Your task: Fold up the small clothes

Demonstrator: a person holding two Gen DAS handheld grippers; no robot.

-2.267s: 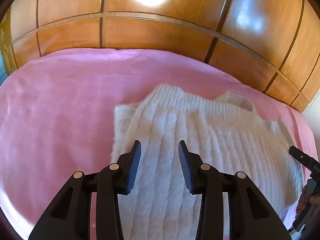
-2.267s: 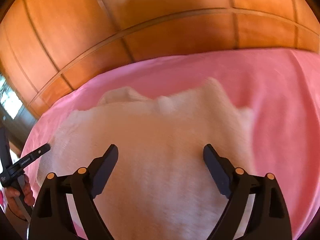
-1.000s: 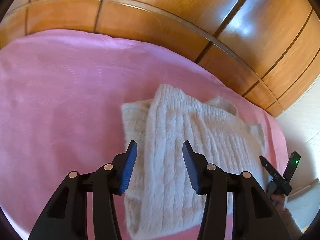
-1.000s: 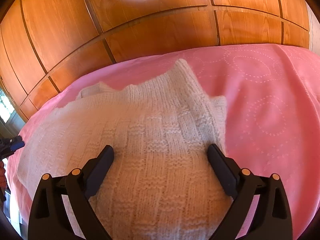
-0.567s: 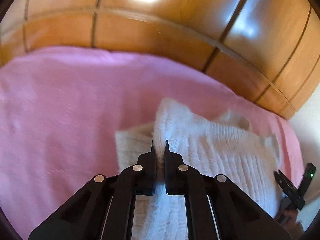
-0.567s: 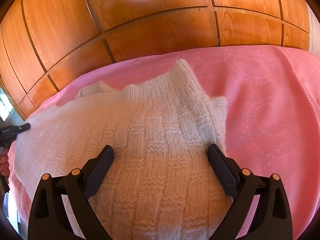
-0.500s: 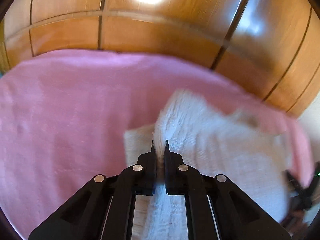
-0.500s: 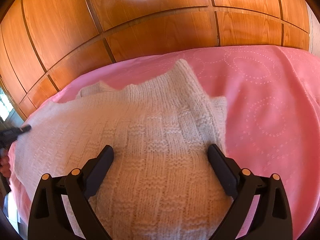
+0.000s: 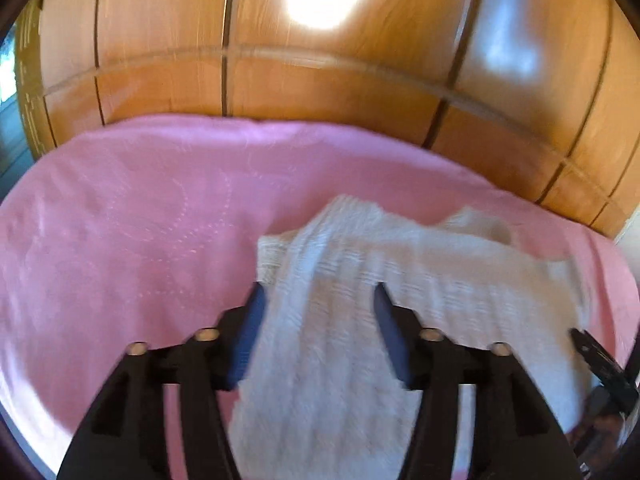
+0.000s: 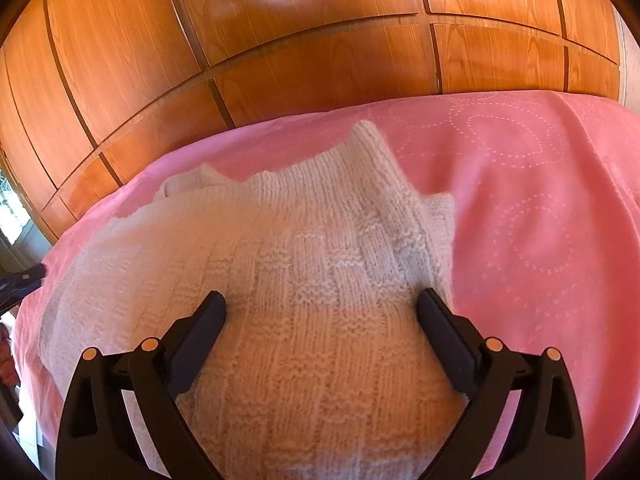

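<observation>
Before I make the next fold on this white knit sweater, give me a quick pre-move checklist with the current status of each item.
1. Left gripper free of the sweater: ok. Its jaws have just been opening; knit lies between them, but the pads do not press on it.
2. Right gripper free: ok, jaws wide apart over the knit, nothing clamped.
3. Folded flap settled: ok, it lies over the body; an under layer peeks out at its far edge.
4. Sweater fully on the pink bedspread: cannot tell, its near hem runs out of both views.
5. Left view sharp enough to aim: not ok, it is blurred.
6. Grippers apart from each other: ok, the right one sits at the sweater's other edge.
</observation>
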